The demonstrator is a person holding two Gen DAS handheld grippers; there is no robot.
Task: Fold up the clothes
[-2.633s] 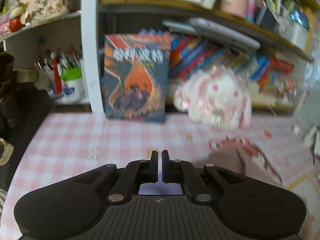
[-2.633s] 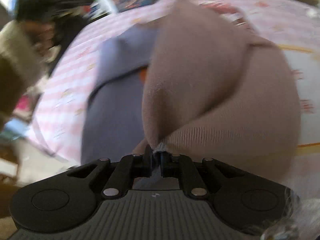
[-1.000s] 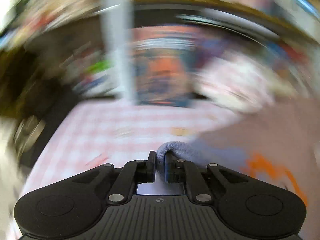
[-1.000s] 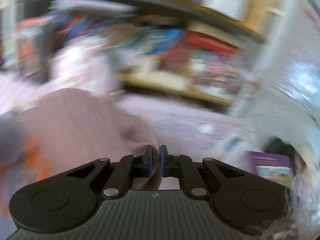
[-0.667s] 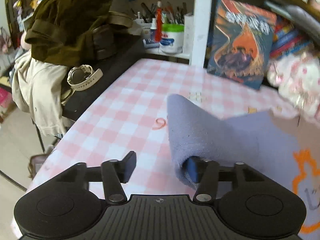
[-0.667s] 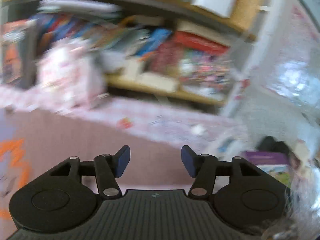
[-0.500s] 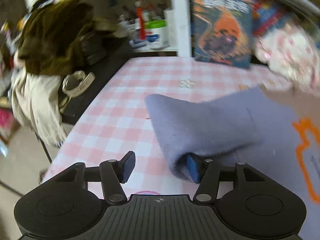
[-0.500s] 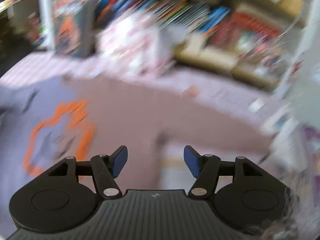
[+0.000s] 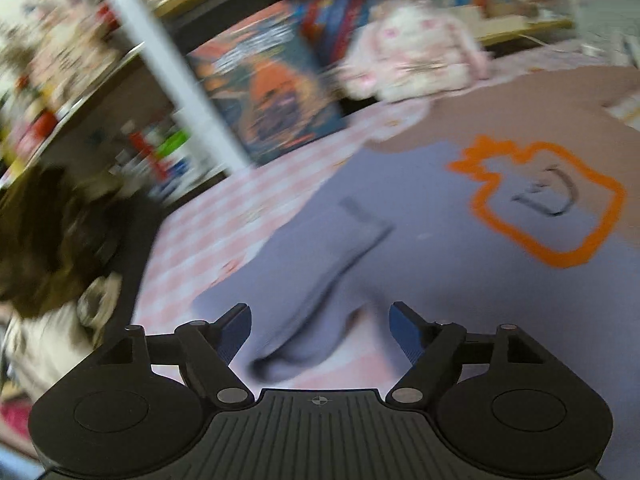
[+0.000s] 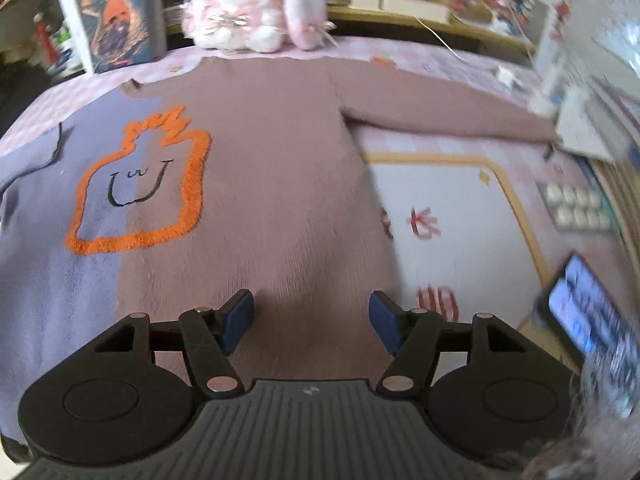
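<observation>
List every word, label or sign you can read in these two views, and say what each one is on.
"U w U": a face drawn in black inside the orange outline on the sweater.
Title on the book cover behind the sweater: too blurred to read.
Phone screen at the table's right edge: text blurred, unreadable.
Red marks on the white mat: not legible as words.
Shelf items: nothing readable.

Your background, right wrist view: plush bunny (image 10: 256, 12) at 12 o'clock, against the bookshelf (image 10: 420, 8). Orange-and-blue book (image 10: 116, 12) upright at 11, beside a white shelf post (image 10: 70, 16). Phone (image 10: 588, 304) with lit screen at 3–4 o'clock. White mat (image 10: 452, 208) with yellow border on the pink checked tablecloth (image 10: 400, 56). Left wrist view: dark clothing heap (image 9: 52, 232) at 9, blurred.
</observation>
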